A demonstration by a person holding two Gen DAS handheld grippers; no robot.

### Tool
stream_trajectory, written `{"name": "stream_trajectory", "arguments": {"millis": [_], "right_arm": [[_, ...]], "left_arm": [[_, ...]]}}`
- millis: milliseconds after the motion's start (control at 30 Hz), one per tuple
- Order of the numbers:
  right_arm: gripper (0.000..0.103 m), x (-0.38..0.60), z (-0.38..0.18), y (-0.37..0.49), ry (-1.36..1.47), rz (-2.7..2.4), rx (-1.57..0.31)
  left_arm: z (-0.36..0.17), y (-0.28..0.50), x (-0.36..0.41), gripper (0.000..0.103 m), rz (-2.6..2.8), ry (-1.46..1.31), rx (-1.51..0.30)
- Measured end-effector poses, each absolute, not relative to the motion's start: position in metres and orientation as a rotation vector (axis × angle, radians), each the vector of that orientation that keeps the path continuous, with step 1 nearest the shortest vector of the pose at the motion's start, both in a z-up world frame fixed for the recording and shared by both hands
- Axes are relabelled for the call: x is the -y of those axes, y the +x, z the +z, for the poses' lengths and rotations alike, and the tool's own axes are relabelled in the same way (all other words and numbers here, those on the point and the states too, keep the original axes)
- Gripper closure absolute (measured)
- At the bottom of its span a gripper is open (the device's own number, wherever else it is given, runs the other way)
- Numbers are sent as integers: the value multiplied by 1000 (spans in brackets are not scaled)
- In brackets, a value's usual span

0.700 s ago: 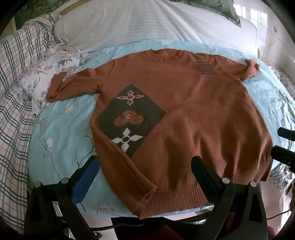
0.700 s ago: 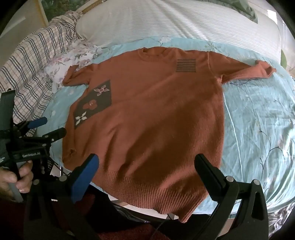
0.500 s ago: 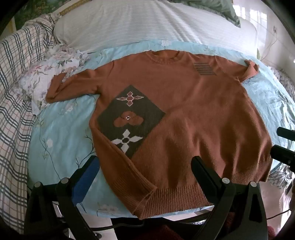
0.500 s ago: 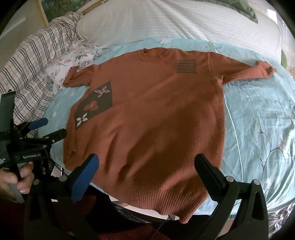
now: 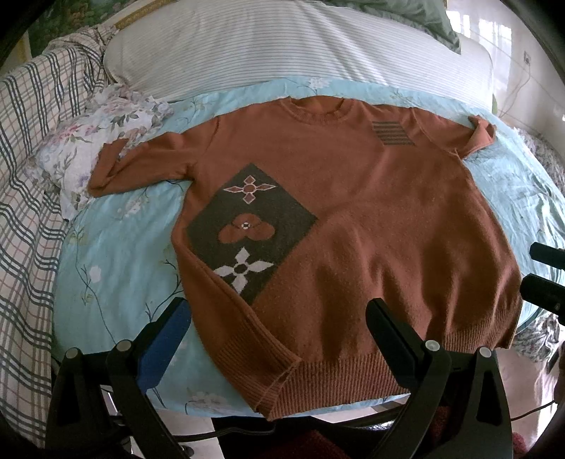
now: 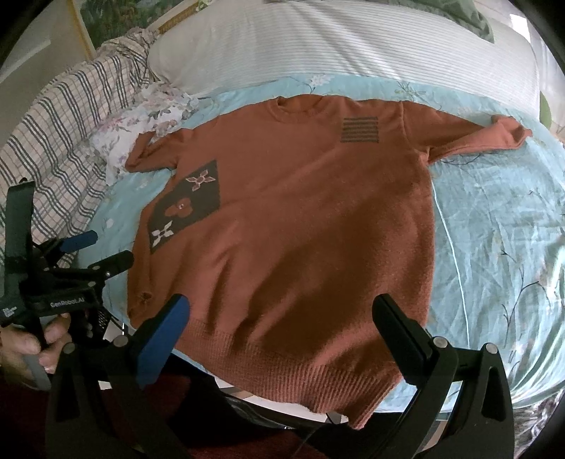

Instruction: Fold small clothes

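Note:
A rust-orange knit sweater (image 5: 370, 219) lies flat and face up on a light blue floral sheet (image 5: 113, 254), both sleeves spread out. It has a dark diamond patch with flowers (image 5: 247, 233) and a striped patch near the shoulder. It also shows in the right wrist view (image 6: 293, 229). My left gripper (image 5: 279, 317) is open and empty, above the sweater's lower left hem. My right gripper (image 6: 282, 314) is open and empty, above the middle of the hem. The left gripper also shows at the left of the right wrist view (image 6: 102, 254).
A white striped pillow (image 5: 282, 46) lies behind the sweater. A plaid blanket (image 5: 24, 183) and a floral cloth (image 5: 91, 134) lie on the left. The near edge of the sheeted surface (image 5: 212, 406) is just under the hem. A green pillow (image 5: 416, 14) is at the far back.
Both views have shifted only slightly; the sweater sits a touch lower in the right wrist view. The sweater has not moved and both grippers stay open.

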State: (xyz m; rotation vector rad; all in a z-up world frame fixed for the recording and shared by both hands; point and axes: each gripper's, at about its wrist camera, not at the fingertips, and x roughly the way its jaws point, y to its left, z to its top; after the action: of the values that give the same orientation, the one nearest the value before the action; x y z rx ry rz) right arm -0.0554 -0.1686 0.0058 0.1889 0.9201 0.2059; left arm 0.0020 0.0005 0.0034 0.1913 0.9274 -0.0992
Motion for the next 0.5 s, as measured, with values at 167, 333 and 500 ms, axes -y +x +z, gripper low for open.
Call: {"name": "stream_trajectory", "arguments": {"millis": [167, 333, 500], "right_arm": [[0, 168, 7, -56, 195, 210, -910], [0, 167, 6, -56, 206, 218, -894], [0, 168, 5, -56, 212, 221, -885]], "left_arm": [[4, 3, -2, 3, -96, 190, -927], [3, 3, -1, 3, -94, 194, -924], [2, 3, -1, 3, -96, 194, -925]]}}
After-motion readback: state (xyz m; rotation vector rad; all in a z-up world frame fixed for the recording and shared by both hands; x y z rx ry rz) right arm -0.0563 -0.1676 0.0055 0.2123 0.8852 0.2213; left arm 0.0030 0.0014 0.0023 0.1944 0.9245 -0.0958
